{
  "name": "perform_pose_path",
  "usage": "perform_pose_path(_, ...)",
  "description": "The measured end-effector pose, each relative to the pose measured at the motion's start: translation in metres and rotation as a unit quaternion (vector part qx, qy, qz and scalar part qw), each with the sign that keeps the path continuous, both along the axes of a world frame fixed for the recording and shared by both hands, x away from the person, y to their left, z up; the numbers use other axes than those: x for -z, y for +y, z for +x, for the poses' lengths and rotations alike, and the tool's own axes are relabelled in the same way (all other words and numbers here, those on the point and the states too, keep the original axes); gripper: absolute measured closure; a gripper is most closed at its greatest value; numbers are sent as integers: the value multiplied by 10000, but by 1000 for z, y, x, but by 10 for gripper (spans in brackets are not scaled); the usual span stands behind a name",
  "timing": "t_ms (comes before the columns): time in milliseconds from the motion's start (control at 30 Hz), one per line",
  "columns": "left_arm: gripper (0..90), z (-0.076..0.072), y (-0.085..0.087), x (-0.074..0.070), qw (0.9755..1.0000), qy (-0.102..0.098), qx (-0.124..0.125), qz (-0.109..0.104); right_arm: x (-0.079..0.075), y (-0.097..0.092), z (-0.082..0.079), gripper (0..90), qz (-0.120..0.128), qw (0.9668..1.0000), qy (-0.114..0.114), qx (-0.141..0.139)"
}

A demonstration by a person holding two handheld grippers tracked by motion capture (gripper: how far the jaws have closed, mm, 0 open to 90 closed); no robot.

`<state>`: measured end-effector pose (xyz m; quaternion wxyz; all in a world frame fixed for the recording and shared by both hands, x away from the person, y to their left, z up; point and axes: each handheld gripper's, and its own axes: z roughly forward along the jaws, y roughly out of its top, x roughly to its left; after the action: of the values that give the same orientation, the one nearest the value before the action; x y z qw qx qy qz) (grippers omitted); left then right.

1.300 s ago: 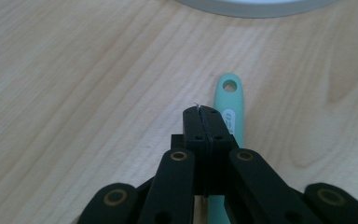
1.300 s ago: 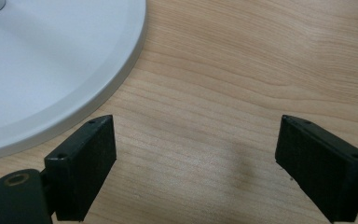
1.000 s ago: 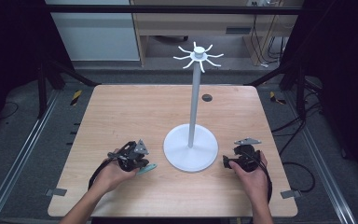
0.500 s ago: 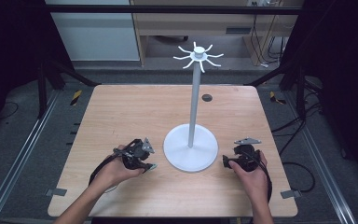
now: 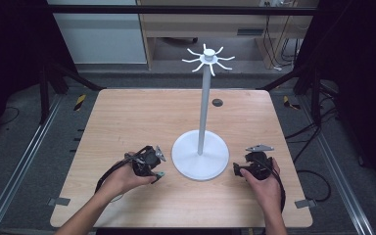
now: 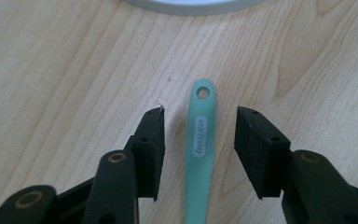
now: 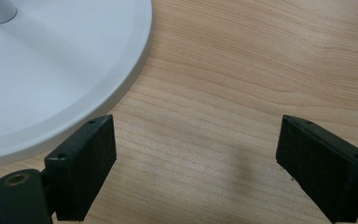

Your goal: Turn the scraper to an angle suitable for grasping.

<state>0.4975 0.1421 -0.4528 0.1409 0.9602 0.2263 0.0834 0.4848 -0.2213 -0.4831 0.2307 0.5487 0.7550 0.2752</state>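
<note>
The left gripper [image 6: 199,140] is sitting low over the table [image 5: 127,117], its jaws having just been opening; they are standing apart now with the teal handle [image 6: 200,154] lying flat between them, a strip of bare wood showing on either side, so neither pad is pressing on it. The handle is pointing its holed end toward the white stand base [image 6: 191,4], which is lying just beyond it in the left gripper view; in the high view the teal piece [image 5: 160,174] is peeking out at the gripper's tip, near the base's rim but apart from it. What the handle's far end carries is hidden behind the jaws — it could be a spoon or a brush, I cannot tell.

The right gripper [image 7: 196,168] is resting on the other side of the stand [image 5: 203,112], its jaws spread wide over bare wood, gripping nothing; the base edge is curving past its left jaw.

By my reading the step in hand is the pickup or re-grip of the handle, with the hooked crown [image 5: 208,58] at the top of the pole as the likely target; the next move is calling for the left jaws to close squarely across the handle — low enough to leave the hole free for a hook — and then a lift.
</note>
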Motion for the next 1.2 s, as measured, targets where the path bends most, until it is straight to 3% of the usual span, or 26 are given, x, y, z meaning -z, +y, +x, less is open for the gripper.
perform_pose_path(400, 631, 6, -3, 7, 9996, 258, 2, 94, -1, 0, -1, 123, 26, 10000, 9, 9)
perform_pose_path(1200, 687, 13, -4, 11, 9987, 473, 65, 190, -2, 0, -2, 125, 32, 10000, -25, -2)
